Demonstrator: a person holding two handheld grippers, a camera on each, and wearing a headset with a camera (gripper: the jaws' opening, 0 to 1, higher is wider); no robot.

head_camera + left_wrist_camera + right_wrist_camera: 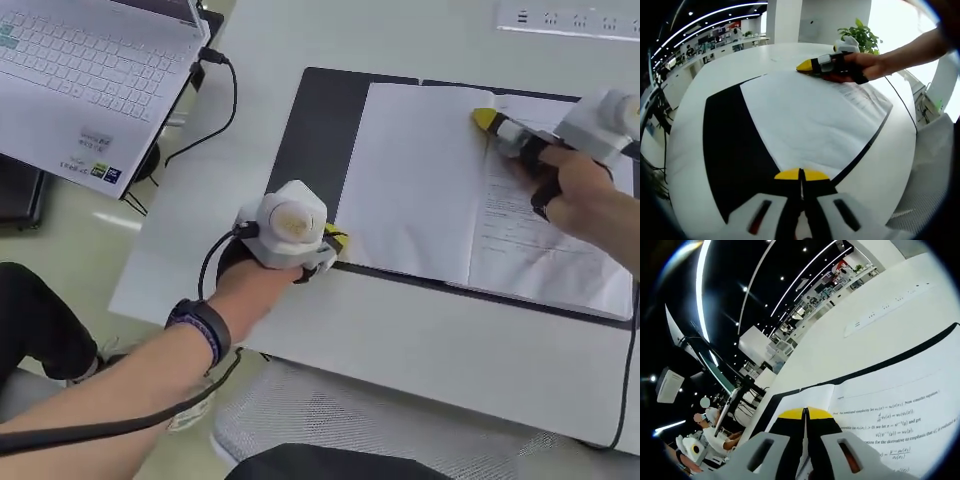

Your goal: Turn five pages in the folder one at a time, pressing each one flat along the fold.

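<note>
1. Right gripper view: the right gripper [805, 413] is seen with jaws closed together, pressed on the far end of the fold.
2. The left gripper [801, 174], likewise closed with nothing between its jaws, is set at the near left corner of the blank page [415, 180].
3. The folder [310, 130] is laid open on the white table [260, 60].

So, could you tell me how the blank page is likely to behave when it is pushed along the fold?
The blank page looks like thin paper, so it is probably floppy and light, and it may spring up unless pressed. Lying on the smooth black folder, it could buckle or crease under the right hand-held gripper.
</note>
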